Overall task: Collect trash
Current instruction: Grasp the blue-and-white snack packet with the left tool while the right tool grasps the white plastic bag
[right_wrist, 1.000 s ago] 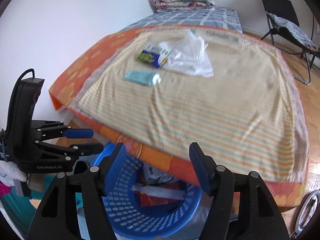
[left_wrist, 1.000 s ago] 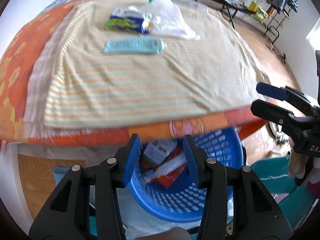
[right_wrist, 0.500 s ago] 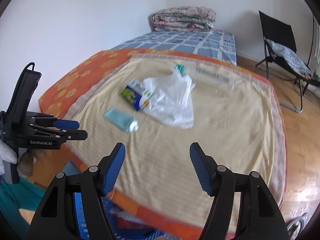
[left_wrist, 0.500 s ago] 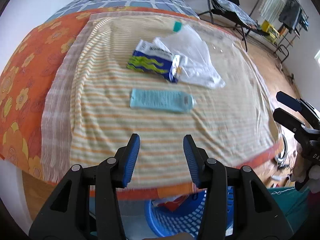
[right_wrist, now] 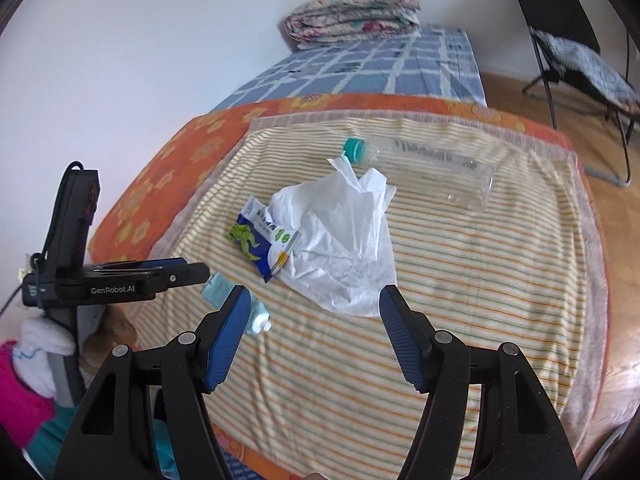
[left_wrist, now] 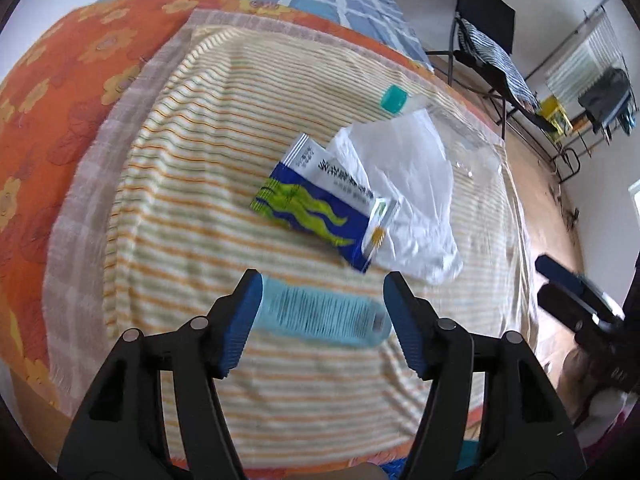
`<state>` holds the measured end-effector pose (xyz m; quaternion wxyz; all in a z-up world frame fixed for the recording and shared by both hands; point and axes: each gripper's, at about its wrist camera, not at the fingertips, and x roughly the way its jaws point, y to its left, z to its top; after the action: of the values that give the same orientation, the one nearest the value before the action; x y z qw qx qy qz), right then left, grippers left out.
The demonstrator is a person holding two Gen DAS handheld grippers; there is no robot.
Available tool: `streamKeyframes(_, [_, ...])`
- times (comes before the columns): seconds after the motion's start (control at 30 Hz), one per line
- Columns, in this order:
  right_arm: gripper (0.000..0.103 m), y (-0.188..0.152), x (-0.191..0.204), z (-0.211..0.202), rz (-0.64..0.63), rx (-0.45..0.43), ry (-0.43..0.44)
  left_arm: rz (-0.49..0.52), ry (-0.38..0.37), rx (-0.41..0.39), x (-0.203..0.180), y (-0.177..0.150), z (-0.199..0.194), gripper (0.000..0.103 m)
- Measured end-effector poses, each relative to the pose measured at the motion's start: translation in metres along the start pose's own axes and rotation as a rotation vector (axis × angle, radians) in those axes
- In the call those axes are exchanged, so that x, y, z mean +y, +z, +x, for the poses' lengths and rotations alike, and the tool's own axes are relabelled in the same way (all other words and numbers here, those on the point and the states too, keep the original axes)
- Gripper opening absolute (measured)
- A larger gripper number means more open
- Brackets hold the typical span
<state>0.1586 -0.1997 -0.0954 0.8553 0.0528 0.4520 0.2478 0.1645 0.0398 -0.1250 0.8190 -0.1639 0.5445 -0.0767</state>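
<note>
On the striped blanket (left_wrist: 248,152) lie a pale blue tube (left_wrist: 320,314), a blue and white packet (left_wrist: 320,196), a crumpled white plastic bag (left_wrist: 408,196) and a clear bottle with a teal cap (right_wrist: 432,164). My left gripper (left_wrist: 322,322) hovers over the tube (right_wrist: 224,294), its jaws opening; the tube shows between the fingers, and the pads are not pressing it. My right gripper (right_wrist: 314,340) stands open and empty, just short of the bag (right_wrist: 340,240). The packet (right_wrist: 260,240) lies partly under the bag.
An orange flowered cover (left_wrist: 60,92) and a blue checked sheet (right_wrist: 380,64) lie under the blanket, with a folded quilt (right_wrist: 352,12) at the far end. A black folding chair (right_wrist: 576,40) stands on the wooden floor to the right.
Both grippers moved from above the blue basket out over the bed. The left one has come to the tube and widened its jaws. The basket has dropped out of view.
</note>
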Motion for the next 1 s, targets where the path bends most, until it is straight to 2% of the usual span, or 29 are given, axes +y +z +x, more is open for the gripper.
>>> streamKeyframes(0.27, [0.066, 0.012, -0.02, 0.022, 0.06, 0.022, 0.033, -0.135, 0.009, 0.025, 0.011, 0.028, 0.037, 0.065])
streamKeyframes(0.43, [0.066, 0.017, -0.027, 0.038, 0.086, 0.04, 0.06, -0.207, -0.023, 0.032, 0.014, 0.039, 0.051, 0.065])
streamKeyframes(0.57, [0.061, 0.022, -0.036, 0.049, 0.13, 0.048, 0.083, -0.205, -0.021, 0.014, 0.008, 0.05, 0.057, 0.071])
streamKeyframes(0.73, [0.06, 0.03, -0.042, 0.061, 0.157, 0.051, 0.084, -0.178, 0.036, -0.005, 0.001, 0.057, 0.069, 0.071])
streamKeyframes(0.87, [0.06, 0.033, -0.045, 0.072, 0.17, 0.06, 0.085, -0.097, 0.105, -0.02, -0.012, 0.056, 0.073, 0.071])
streamKeyframes(1.0, [0.053, 0.037, -0.049, 0.086, 0.192, 0.08, 0.086, -0.074, 0.133, -0.031, -0.014, 0.054, 0.075, 0.071])
